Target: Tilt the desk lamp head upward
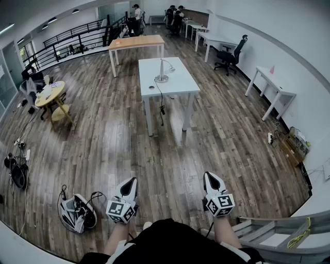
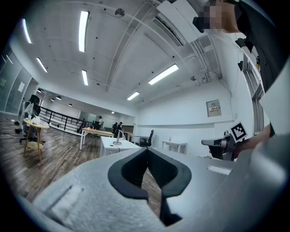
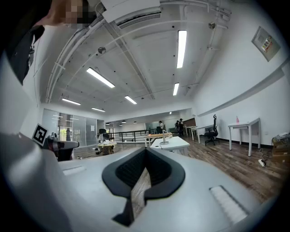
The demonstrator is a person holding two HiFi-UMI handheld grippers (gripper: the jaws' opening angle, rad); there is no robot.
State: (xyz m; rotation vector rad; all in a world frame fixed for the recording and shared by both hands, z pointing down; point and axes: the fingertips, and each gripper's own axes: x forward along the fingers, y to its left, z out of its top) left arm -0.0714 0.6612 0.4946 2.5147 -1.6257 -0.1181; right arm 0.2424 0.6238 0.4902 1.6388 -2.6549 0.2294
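The desk lamp (image 1: 163,71) stands far off on a white table (image 1: 178,86) in the middle of the room, with a silver round base, a thin stem and its small head reaching right. Its cord hangs off the table's front edge. Both grippers are held low near my body, several steps short of the table. My left gripper (image 1: 132,181) and right gripper (image 1: 209,176) are shut with nothing in them. The left gripper view shows the lamp (image 2: 118,137) small beyond the shut jaws, and the right gripper view shows the lamp (image 3: 164,138) the same way.
A wooden table (image 1: 135,42) stands behind the white one. There is a round yellow table (image 1: 50,94) with chairs at left, white desks (image 1: 272,86) and an office chair (image 1: 229,55) at right. A backpack (image 1: 77,212) lies on the floor by my left gripper. People (image 1: 136,12) stand at the far end.
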